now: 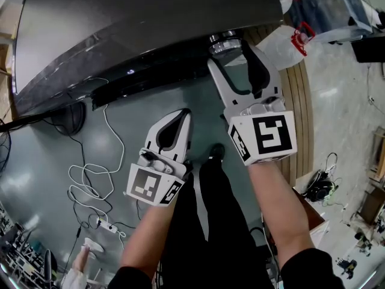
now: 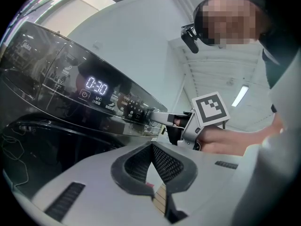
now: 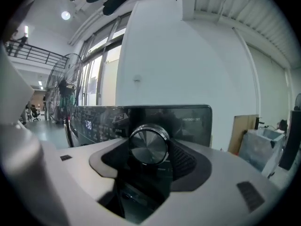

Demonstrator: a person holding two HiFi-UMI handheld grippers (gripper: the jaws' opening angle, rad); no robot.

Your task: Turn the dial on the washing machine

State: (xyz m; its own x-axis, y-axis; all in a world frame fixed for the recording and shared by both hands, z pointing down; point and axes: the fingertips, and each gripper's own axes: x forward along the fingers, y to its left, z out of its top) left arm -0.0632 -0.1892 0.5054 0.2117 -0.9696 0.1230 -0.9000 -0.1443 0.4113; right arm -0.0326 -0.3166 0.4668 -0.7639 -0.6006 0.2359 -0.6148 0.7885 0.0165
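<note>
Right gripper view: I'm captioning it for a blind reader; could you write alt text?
The right gripper has its two jaws closed on the silver dial, which sits on a washing machine's dark control panel. A white wall rises behind the machine.

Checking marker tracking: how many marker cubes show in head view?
2. One marker cube on the left gripper, clear of the washing machine; the other cube on the right gripper, whose jaws are on the dial. None appears hidden.
</note>
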